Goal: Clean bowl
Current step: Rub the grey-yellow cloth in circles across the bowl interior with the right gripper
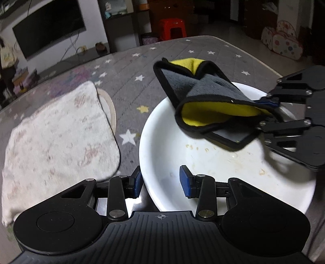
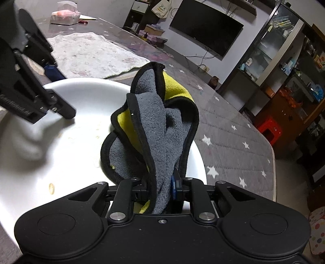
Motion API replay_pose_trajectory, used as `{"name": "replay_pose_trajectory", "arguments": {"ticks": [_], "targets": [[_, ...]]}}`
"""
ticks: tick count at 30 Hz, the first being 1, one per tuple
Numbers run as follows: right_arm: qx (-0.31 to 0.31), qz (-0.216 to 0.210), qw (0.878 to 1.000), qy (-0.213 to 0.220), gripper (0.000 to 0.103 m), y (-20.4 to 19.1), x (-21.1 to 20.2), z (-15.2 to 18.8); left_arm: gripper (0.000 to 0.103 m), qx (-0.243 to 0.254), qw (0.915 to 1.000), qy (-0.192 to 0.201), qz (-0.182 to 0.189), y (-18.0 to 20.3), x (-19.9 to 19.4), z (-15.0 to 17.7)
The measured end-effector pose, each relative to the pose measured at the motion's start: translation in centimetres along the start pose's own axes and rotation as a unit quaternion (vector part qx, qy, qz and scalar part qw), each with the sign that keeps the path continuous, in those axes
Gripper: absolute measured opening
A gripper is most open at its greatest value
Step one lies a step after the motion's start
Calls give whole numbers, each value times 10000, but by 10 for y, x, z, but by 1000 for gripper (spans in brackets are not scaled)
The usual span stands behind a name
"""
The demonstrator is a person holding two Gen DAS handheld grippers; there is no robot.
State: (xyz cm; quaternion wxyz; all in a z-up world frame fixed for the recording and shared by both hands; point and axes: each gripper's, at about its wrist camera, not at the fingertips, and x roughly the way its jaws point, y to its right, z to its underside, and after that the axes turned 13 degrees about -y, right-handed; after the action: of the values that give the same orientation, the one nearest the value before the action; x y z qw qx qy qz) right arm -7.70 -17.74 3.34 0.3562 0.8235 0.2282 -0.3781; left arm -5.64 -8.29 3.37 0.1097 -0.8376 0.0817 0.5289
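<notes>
A white bowl (image 1: 203, 162) (image 2: 71, 152) with small food scraps (image 1: 193, 147) (image 2: 51, 187) stuck inside stands on the table. My left gripper (image 1: 160, 182) (image 2: 59, 91) straddles its near rim, one blue pad outside and one inside, closed on the wall. My right gripper (image 1: 266, 112) (image 2: 162, 186) is shut on a folded grey and yellow cloth (image 1: 203, 87) (image 2: 158, 132) with black edging. It holds the cloth over the bowl's far right side, and the free end sticks out past the rim. Whether the cloth touches the inside of the bowl is hidden.
A pale patterned towel (image 1: 56, 138) (image 2: 91, 54) lies flat left of the bowl on the grey star-print table cover (image 1: 132, 67). A tissue pack (image 2: 64, 17) sits at the far end. The table's rounded edge (image 2: 272, 158) runs close by; a red stool (image 1: 172, 28) stands beyond.
</notes>
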Motion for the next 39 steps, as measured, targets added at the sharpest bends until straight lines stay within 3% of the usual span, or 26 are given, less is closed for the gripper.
{"name": "replay_pose_trajectory", "arguments": {"ticks": [13,20,29,37,39], "targets": [[-17,-36,10000,88,19,2,1,-4,41,-440,9989,-62,164,11,-15,26],[191,-172,9994,226,31,7,-16,5,44,-511,9985,-66,162,16,-20,30],[417,-374,9974,463,38,12,-31,5,48,-588,9981,-49,198,21,-25,34],[560,-480,9962,470,37,14,-15,-9,49,-609,9978,-73,262,24,-24,38],[587,-518,9959,451,29,15,-12,-11,49,-621,9976,-81,284,24,-23,39]]}}
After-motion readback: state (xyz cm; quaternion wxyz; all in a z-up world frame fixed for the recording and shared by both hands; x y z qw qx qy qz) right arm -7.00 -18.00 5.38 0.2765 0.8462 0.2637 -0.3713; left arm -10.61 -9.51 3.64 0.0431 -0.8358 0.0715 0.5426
